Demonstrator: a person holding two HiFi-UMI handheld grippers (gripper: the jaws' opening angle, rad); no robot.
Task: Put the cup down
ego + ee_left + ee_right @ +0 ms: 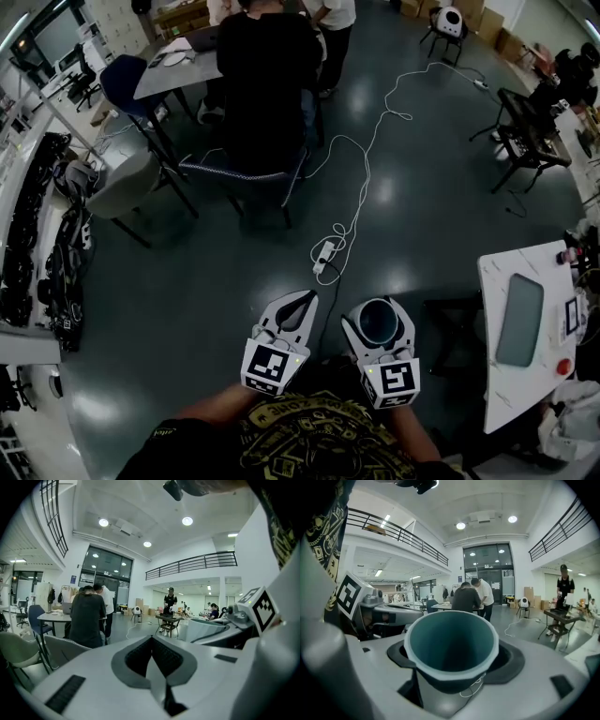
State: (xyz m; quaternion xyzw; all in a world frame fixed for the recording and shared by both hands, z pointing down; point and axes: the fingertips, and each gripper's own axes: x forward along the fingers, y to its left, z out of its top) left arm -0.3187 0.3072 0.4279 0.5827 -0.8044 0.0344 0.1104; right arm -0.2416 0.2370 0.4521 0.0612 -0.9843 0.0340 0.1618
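A paper cup point(377, 321) point(451, 646) with a teal inside and a pale rim sits upright between the jaws of my right gripper point(378, 319) point(452, 660), which is shut on it and holds it in the air above the dark floor. A thin thread hangs from the cup's rim. To its left my left gripper point(298, 307) point(152, 660) is held at about the same height, jaws shut together with nothing between them. Both grippers point roughly level across the room.
A white table point(511, 370) with a grey tray point(520, 319) stands at the right. Ahead, a person in black point(267, 66) stands by a chair point(239, 178) and a table point(178, 66). A white cable and power strip point(324, 253) lie on the floor. Shelving point(33, 234) lines the left.
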